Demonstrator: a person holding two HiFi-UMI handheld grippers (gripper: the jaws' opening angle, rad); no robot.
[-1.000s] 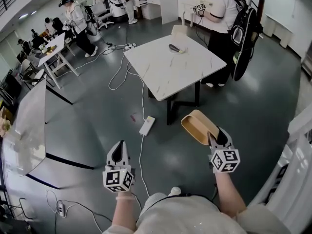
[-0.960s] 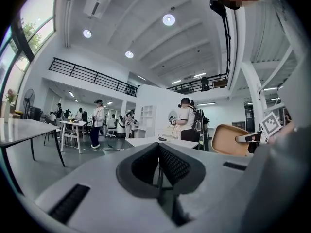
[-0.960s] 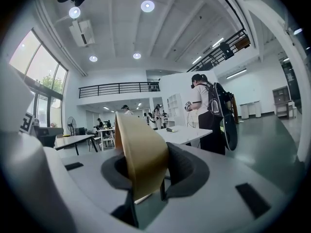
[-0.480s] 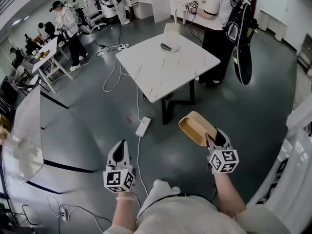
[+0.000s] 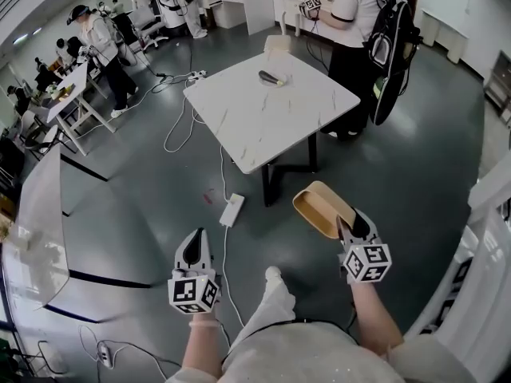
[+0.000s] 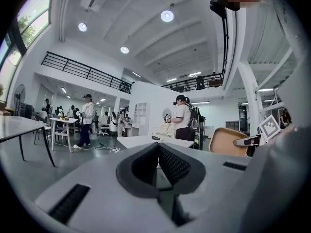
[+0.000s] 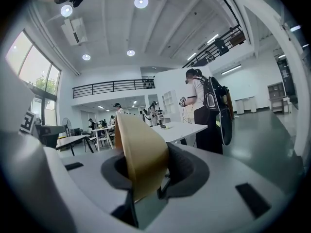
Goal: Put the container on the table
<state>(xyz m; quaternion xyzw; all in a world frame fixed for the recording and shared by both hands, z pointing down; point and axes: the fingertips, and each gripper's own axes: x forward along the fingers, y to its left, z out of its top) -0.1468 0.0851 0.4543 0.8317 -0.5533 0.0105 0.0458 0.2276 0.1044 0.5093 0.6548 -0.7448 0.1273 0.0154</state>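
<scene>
Overall: someone stands on the grey floor (image 5: pixel 415 174) with a hand-held gripper in each hand, both pointing toward a white tabletop (image 5: pixel 271 110).
Right hand-held gripper (image 5: pixel 354 223): clenched on the container's rim, its pads pressing the wall from either side (image 7: pixel 148 171).
Container (image 5: pixel 323 207): a shallow tan oval dish, tipped up on edge in the right jaws, its hollow side facing left in the head view. It hangs over the floor, near the tabletop's front corner but not over it.
Left hand-held gripper (image 5: pixel 194 238): pads closed tip to tip with nothing between them (image 6: pixel 158 147), held level over the floor.
Tabletop: marbled white on dark legs, with one small dark item (image 5: pixel 270 77) lying near its far side.
Floor: a white power strip (image 5: pixel 231 210) lies by the near table leg, with a cable running from it.
Bystander: a person (image 5: pixel 355 22) with a black backpack (image 5: pixel 391 50) stands at the tabletop's far right corner.
</scene>
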